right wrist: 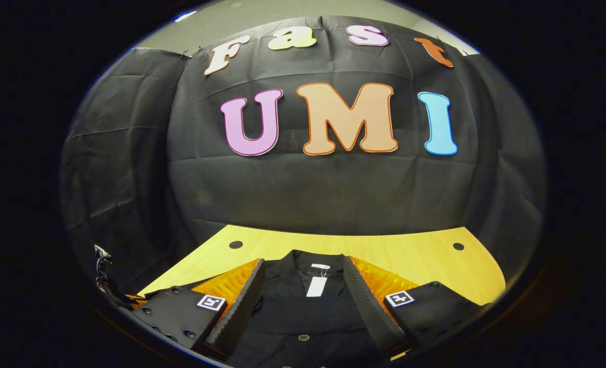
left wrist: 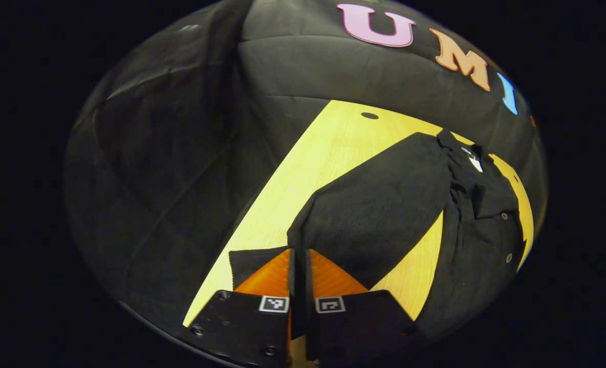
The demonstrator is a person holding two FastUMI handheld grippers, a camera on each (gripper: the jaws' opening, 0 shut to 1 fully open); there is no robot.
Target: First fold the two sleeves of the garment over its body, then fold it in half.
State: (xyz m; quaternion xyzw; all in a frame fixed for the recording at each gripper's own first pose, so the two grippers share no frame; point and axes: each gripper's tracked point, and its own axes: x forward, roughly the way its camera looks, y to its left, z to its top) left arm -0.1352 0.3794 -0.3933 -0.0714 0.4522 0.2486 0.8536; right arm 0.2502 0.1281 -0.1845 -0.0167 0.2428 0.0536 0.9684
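Garment [left wrist: 385,204], black, lies on the yellow desk [left wrist: 328,148] | left tool [left wrist: 299,266]: fingers pressed nearly together, pinching a sleeve cuff, the sleeve [left wrist: 374,209] lifted and drawn across | right tool [right wrist: 303,291]: spread wide, hovering over the collar [right wrist: 308,263] with its white tag [right wrist: 316,286], touching nothing | buttons run down the garment's front.

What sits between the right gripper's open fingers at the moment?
In the right gripper view, the black shirt's collar and its white tag lie between the right gripper's open fingers.
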